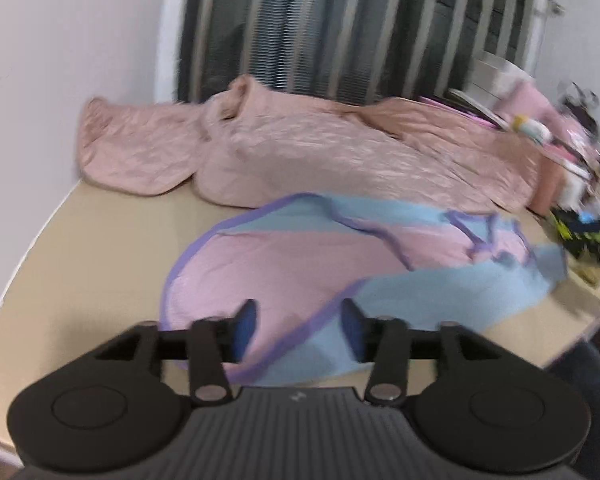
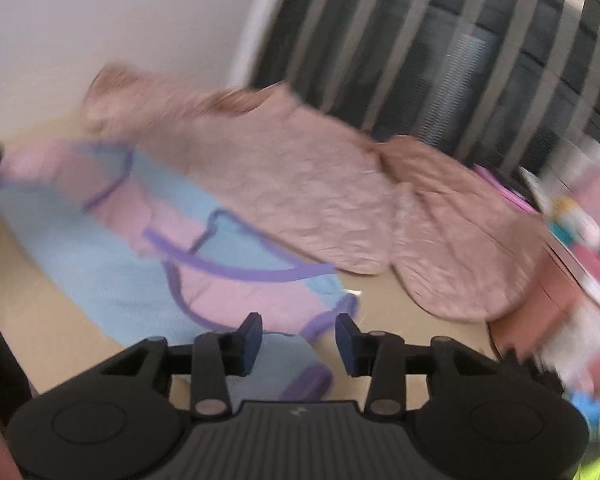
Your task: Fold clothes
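A pink and light-blue garment with purple trim (image 1: 300,256) lies spread and rumpled on the tan table (image 1: 80,280). My left gripper (image 1: 298,330) hovers open over its near edge, with cloth showing between the blue pads but not pinched. In the right wrist view the same garment (image 2: 148,248) stretches from the left toward the middle. My right gripper (image 2: 298,340) stands open just above its near purple-trimmed corner, holding nothing. Both views are blurred by motion.
A crumpled dusty-pink quilted blanket (image 1: 300,148) lies along the back of the table against a barred window (image 1: 340,32). Cluttered colourful items (image 1: 580,184) crowd the right end. A white wall (image 1: 60,40) bounds the left side. The blanket (image 2: 340,200) fills the right view's middle.
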A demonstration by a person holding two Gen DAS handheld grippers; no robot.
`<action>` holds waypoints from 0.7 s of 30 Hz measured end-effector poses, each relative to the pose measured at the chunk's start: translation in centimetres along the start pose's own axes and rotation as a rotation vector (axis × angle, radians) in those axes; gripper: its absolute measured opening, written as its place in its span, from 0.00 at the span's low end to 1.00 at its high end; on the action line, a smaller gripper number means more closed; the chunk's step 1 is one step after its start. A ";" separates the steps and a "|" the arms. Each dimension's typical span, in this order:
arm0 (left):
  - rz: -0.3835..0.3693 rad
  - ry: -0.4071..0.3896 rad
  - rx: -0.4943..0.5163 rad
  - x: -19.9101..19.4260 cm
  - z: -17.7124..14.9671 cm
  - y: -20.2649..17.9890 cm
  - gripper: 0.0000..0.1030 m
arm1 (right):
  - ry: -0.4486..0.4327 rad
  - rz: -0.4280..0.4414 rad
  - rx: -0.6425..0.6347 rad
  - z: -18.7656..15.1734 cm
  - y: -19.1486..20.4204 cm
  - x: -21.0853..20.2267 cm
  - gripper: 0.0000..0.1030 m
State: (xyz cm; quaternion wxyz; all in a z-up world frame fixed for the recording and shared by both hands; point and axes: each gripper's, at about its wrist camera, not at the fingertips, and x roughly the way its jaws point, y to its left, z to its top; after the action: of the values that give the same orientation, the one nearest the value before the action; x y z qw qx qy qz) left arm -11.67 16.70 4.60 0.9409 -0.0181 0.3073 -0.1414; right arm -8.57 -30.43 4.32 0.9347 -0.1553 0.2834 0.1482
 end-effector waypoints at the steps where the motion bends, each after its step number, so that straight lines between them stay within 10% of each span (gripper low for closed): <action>1: 0.009 0.012 0.008 0.3 -0.1 -0.1 0.57 | -0.003 0.005 0.069 -0.4 -0.5 -0.6 0.46; 5: 0.043 0.060 0.038 1.5 -0.5 -0.5 0.48 | 0.021 0.026 0.306 -3.0 -2.0 0.1 0.45; 7: 0.048 0.094 0.024 2.2 -0.6 -0.1 0.02 | 0.040 0.009 0.387 -3.8 -2.5 1.2 0.43; 10: 0.032 0.092 0.015 2.3 -0.6 0.4 0.02 | 0.076 0.043 0.466 -4.4 -2.3 2.5 0.08; 21: 0.062 0.060 0.003 2.9 0.9 1.1 0.02 | 0.073 -0.043 0.336 -2.5 -0.6 3.5 0.06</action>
State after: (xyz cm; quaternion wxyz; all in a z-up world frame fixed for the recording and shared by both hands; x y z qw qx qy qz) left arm -8.63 16.88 3.50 0.9353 -0.0029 0.3353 -0.1132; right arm -6.72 -31.25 0.47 0.9396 -0.0080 0.3344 0.0731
